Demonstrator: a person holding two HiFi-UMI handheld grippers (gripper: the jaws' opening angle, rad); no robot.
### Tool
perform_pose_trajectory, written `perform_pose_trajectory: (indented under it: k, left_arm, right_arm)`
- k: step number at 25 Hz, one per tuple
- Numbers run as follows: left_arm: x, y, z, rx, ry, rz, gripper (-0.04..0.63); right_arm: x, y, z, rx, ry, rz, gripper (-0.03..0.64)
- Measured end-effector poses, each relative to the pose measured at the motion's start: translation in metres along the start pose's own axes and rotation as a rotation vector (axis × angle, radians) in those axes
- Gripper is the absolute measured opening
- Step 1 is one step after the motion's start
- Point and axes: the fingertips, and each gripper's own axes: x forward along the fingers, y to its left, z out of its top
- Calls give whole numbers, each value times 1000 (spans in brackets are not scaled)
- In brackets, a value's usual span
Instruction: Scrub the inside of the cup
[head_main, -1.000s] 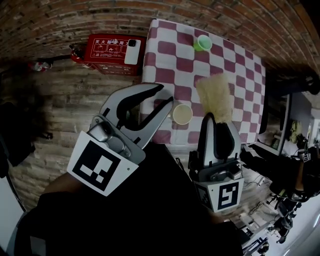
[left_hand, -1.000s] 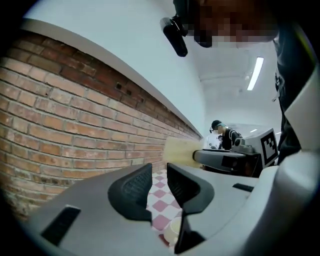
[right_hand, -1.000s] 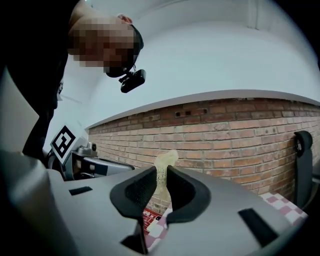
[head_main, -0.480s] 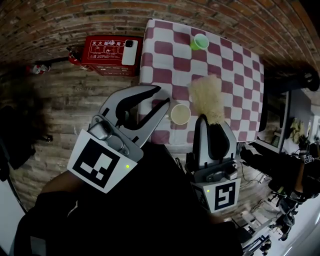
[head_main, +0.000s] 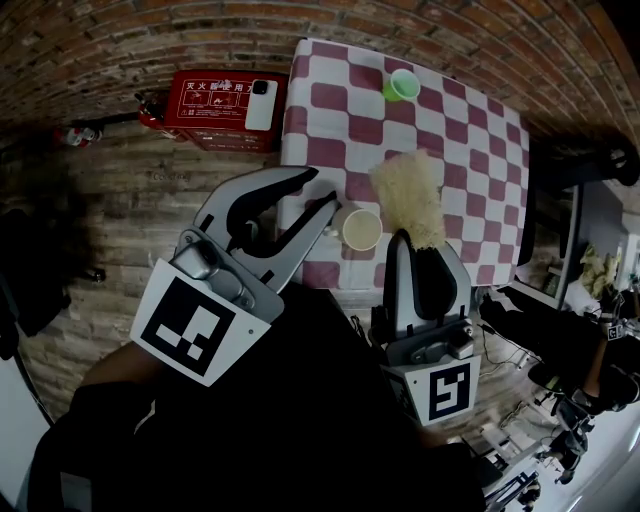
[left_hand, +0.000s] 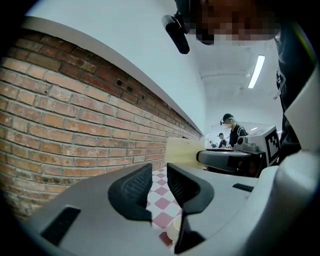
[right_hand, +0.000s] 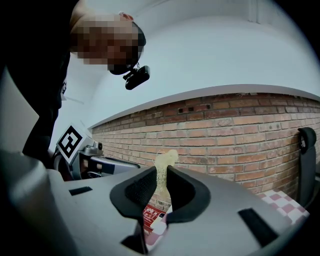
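Observation:
A cream cup (head_main: 362, 229) stands upright near the front edge of the red-and-white checked table (head_main: 450, 130). My left gripper (head_main: 320, 190) hovers just left of the cup, open, with nothing between its fingers. In the left gripper view (left_hand: 159, 177) the cup (left_hand: 174, 229) shows low down, under the jaws. My right gripper (head_main: 422, 245) is shut on a pale yellow scrubbing sponge (head_main: 408, 195), which sticks out over the table to the right of the cup. The right gripper view (right_hand: 161, 182) shows the sponge (right_hand: 164, 165) pinched between the pads.
A green cup (head_main: 403, 85) stands at the far side of the table. A red box (head_main: 210, 100) with a white phone (head_main: 262, 102) on it lies on the floor to the left. A brick wall runs behind. Dark equipment crowds the right side.
The sponge has drifted slightly left, closer to the cup. The left gripper and the cup have kept their places.

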Motion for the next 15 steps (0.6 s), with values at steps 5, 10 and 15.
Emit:
perform_pose_trajectory:
  k: [5,10,15]
  left_arm:
    - [0,2,1,-4,-4,7,103]
    - [-1,2,0,-6,-2,8,103]
    - [-2,1,3,-15,-15,7,103]
  right_arm:
    - [1,-1,0,9,1,4,71]
    - [0,-1,1,6,-2,3,71]
    - [-1,-4,2,15,-6,0,71]
